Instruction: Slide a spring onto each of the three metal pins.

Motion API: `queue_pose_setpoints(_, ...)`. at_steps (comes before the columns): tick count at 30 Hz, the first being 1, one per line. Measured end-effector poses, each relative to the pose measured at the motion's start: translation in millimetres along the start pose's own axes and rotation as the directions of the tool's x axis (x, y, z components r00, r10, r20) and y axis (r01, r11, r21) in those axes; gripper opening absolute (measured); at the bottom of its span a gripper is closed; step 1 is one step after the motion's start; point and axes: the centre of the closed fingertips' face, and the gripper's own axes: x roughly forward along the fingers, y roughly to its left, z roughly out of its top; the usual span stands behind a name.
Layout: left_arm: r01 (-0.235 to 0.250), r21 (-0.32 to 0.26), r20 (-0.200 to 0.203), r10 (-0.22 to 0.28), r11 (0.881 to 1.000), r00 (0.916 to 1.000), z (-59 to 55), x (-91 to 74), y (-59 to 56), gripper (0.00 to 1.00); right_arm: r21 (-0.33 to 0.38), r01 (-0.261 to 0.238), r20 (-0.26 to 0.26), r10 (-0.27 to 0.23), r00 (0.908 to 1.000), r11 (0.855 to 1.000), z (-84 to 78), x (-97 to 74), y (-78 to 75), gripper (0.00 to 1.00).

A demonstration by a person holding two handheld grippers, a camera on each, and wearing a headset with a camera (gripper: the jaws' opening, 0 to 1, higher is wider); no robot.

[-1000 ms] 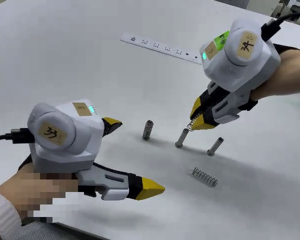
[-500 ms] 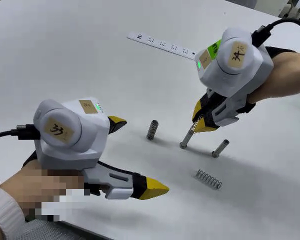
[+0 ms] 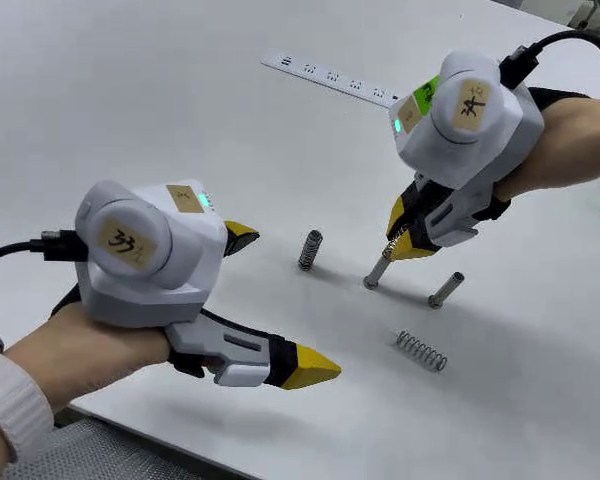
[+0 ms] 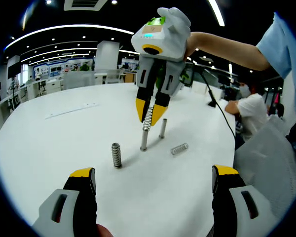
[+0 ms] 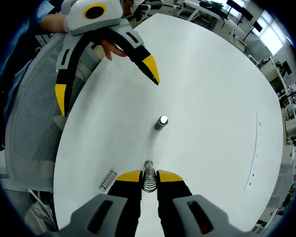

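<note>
Three metal pins stand on the white table (image 3: 130,110). The left pin (image 3: 309,250) (image 4: 117,155) (image 5: 161,122) wears a spring. My right gripper (image 3: 402,238) (image 4: 150,111) (image 5: 150,177) is shut on a second spring (image 3: 390,246) (image 4: 148,116) (image 5: 149,178), held tilted with its lower end at the top of the middle pin (image 3: 377,271) (image 4: 144,140). The right pin (image 3: 446,290) (image 4: 163,128) is bare. A third spring (image 3: 421,352) (image 4: 179,148) (image 5: 107,180) lies loose on the table in front of the pins. My left gripper (image 3: 280,302) (image 4: 153,180) (image 5: 107,84) hovers open and holds nothing, to the left of the pins.
A white power strip (image 3: 330,80) (image 4: 71,111) lies at the far side of the table. A mesh chair (image 5: 34,123) stands by the table's near edge. A person (image 4: 246,106) sits in the background on the right of the left gripper view.
The right gripper has brought its spring closer over the top of the middle pin. The head camera has shifted a little; the left gripper stays open in much the same place.
</note>
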Motion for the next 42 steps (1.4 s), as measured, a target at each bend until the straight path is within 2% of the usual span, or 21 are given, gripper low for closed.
queue_pose_setpoints(7,0.009,-0.003,-0.006,-0.009,1.0,0.9999,-1.9,0.6,-0.5,1.0,-0.011,-0.003,-0.015,0.003,0.9999,1.0,0.0,4.1,0.3,0.13)
queue_pose_setpoints(19,0.016,-0.002,-0.013,-0.016,1.0,0.9998,-4.0,0.6,-0.2,1.0,-0.029,-0.005,-0.06,0.004,0.9982,1.0,-5.8,21.0,0.1,0.13)
queue_pose_setpoints(30,0.026,0.007,-0.03,-0.026,1.0,0.9992,-7.8,2.0,-2.1,1.0,-0.019,-0.014,-0.062,0.013,0.998,1.0,-7.6,41.6,1.5,0.13)
queue_pose_setpoints(42,0.031,0.009,-0.037,-0.03,0.999,0.9988,-9.3,3.1,-3.6,1.0,-0.008,-0.023,-0.06,0.022,0.9979,1.0,-10.3,51.8,5.0,0.13)
